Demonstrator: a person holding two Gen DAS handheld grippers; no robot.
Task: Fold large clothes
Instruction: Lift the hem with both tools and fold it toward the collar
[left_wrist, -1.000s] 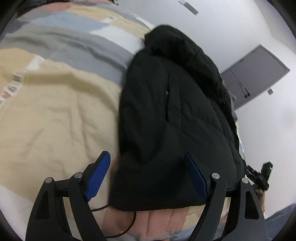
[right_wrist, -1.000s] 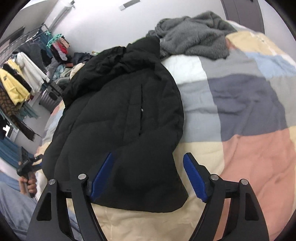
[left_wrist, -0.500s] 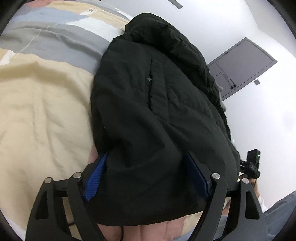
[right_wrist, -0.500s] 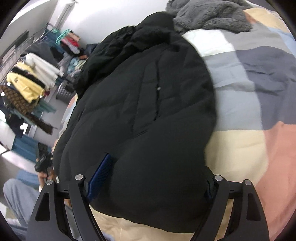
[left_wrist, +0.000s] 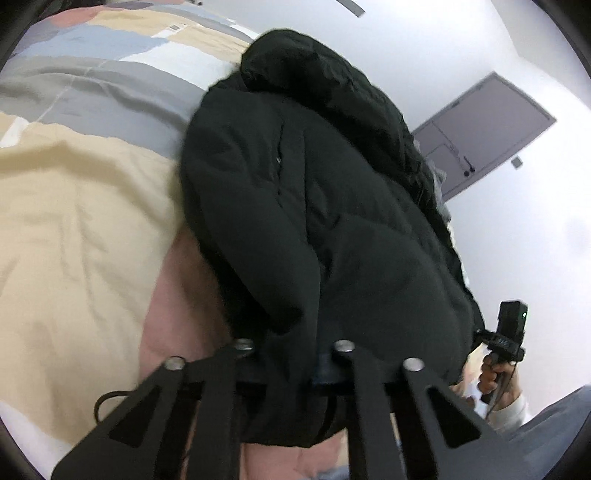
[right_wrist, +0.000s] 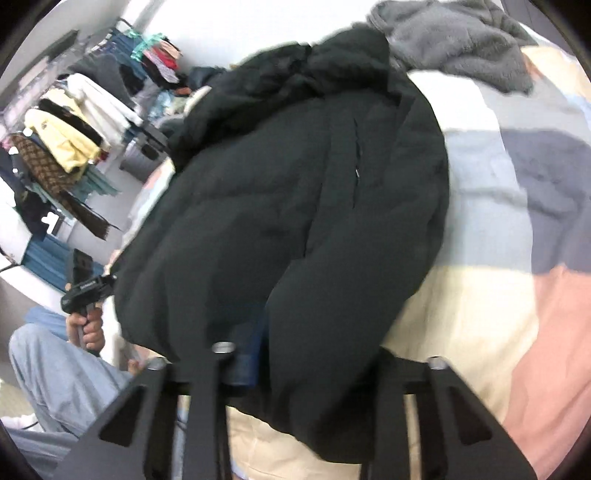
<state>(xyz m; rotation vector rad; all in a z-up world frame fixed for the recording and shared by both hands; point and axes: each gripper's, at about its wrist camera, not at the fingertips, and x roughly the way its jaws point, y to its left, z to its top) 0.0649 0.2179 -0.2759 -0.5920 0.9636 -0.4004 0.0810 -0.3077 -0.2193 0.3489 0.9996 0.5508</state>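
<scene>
A black puffer jacket (left_wrist: 332, 206) lies on the patchwork bed, hood at the far end; it also fills the right wrist view (right_wrist: 288, 206). My left gripper (left_wrist: 291, 365) is shut on the jacket's bottom hem, which bunches up between its fingers. My right gripper (right_wrist: 317, 365) is closed in on the hem at the other corner; the fabric hides most of its blue pads. Each view shows the other gripper in a hand at the jacket's edge (left_wrist: 506, 336) (right_wrist: 85, 284).
The bed cover (left_wrist: 74, 221) has beige, grey, pink and white patches. A grey fleece garment (right_wrist: 454, 40) lies beyond the jacket's hood. A clothes rack (right_wrist: 62, 147) stands left of the bed. A grey door (left_wrist: 487, 129) is in the far wall.
Both grippers moved forward onto the jacket's hem and closed from wide open onto the fabric. The hem now bunches and lifts a little at both corners.
</scene>
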